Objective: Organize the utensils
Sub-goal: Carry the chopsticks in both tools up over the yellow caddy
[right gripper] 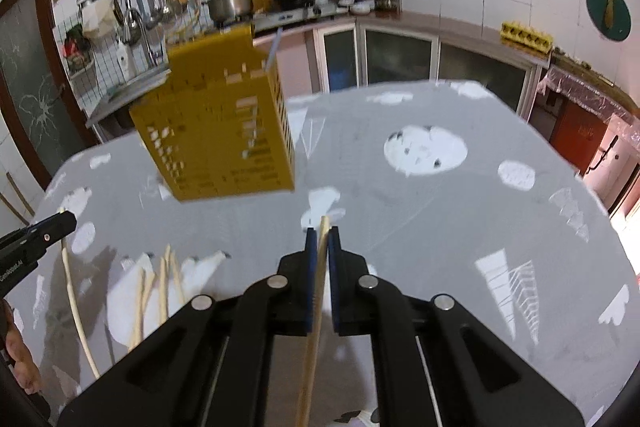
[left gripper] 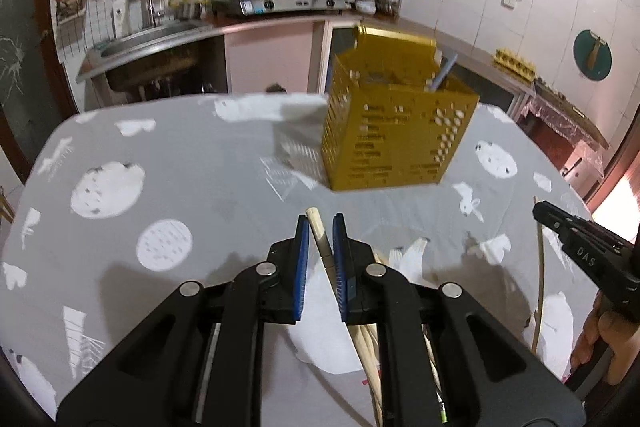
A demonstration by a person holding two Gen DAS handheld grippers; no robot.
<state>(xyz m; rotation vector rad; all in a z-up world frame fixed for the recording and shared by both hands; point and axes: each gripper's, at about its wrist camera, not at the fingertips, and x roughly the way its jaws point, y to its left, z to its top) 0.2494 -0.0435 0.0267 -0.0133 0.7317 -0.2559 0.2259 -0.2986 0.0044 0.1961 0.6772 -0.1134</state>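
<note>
The left gripper [left gripper: 321, 223] has black hinged arms and ribbed blue pads, and it is closed on a pale wooden chopstick [left gripper: 318, 227]. The chopstick is a slim, smooth, round-ended rod that pokes out just past the fingertips and runs back down between the pads. The right gripper [right gripper: 322, 234], of the same build, is clamped on a second chopstick [right gripper: 322, 247], whose tip also stands just beyond its fingertips.

Ahead of both grippers stands a yellow utensil holder [left gripper: 392, 123], a boxy plastic container with perforated walls in slot and diamond patterns, set on the table [left gripper: 180, 167]. It lies well ahead and slightly right of the left gripper, ahead and left of the right gripper. A blue handle [left gripper: 444, 71] leans out of its open top.

A grey cloth printed with white shapes covers the table. More loose chopsticks [right gripper: 164, 279] lie on it left of the right gripper, below and behind the left gripper's fingers. Blur softens the holder's detail.
</note>
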